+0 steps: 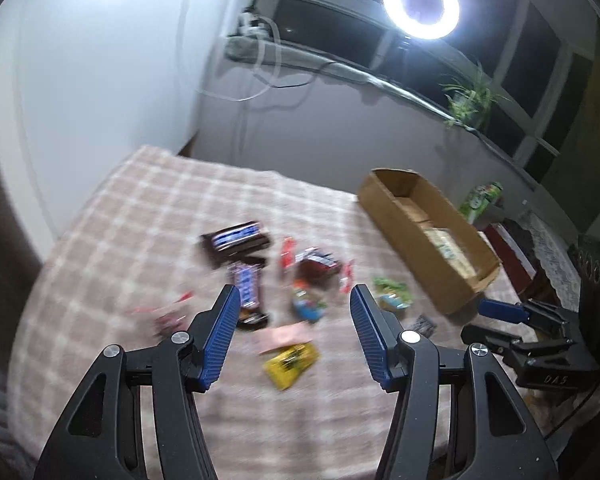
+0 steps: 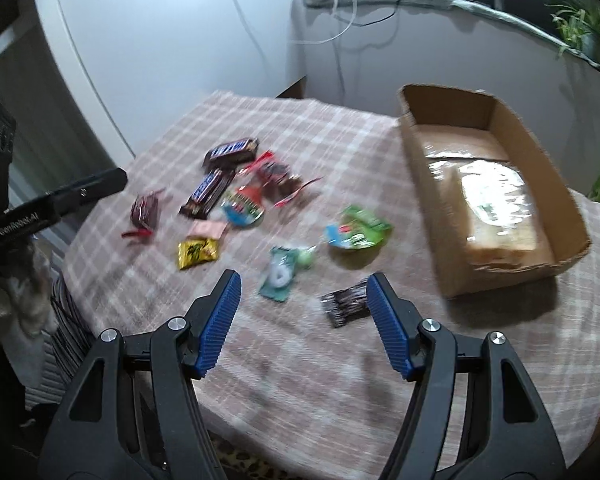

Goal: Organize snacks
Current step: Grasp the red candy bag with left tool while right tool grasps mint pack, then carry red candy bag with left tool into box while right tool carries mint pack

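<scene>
On the checked tablecloth (image 2: 300, 360) the snacks (image 2: 228, 184) are lying scattered beside the cardboard box (image 2: 572, 248); both grippers, left (image 1: 292, 320) and right (image 2: 304, 304), are hovering spread and empty; wrappers probably are feeling light, slippery, best pinched at the edges

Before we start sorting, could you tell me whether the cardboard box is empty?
Not empty: the open-topped cardboard box already holds a clear-wrapped packet lying on its floor.

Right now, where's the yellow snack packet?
In the right wrist view the yellow snack packet lies on the checked cloth, left of centre, just below a pink packet and far left of the cardboard box.
</scene>
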Available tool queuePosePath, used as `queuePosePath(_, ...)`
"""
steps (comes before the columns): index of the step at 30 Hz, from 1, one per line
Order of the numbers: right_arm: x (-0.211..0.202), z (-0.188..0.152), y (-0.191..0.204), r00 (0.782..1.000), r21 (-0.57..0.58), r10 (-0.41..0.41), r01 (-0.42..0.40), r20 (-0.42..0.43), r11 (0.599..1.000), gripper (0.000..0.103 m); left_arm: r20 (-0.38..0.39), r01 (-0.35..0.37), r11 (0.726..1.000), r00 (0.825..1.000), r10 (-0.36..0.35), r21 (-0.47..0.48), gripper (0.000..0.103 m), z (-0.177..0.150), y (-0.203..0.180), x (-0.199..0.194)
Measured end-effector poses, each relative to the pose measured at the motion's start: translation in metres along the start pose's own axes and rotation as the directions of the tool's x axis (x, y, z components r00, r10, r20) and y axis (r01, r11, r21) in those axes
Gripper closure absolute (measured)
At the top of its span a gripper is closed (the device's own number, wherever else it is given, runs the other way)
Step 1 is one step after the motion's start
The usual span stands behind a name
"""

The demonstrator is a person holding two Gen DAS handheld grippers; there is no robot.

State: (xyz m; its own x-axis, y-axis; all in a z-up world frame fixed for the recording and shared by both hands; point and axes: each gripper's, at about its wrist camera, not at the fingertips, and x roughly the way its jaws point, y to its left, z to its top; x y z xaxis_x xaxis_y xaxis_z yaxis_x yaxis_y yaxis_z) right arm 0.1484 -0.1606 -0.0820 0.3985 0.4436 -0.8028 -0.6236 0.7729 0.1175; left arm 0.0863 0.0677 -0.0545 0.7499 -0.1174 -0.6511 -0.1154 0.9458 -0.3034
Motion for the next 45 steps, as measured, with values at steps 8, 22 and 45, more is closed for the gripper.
queuePosePath(8,0.039,-0.008,0.028,0.997,-0.058,-0.047,0.044,-0.061,0.997,0.043,-0.043,-0.062,0.996,0.997,0.059,-0.057,0.046,-0.021,0.046,0.000)
queuePosePath(22,0.084,0.000,0.030,0.986,-0.024,-0.088,0.086,-0.139,0.996,0.064,-0.107,-0.111,0.991,0.989,0.103,-0.072,0.046,-0.030,0.074,0.034)
queuePosePath(45,0.052,0.001,0.010,0.995,0.009,-0.045,0.046,-0.084,0.999,0.084,-0.082,-0.118,0.990,0.990,0.112,-0.074,0.072,-0.027,0.075,0.037)
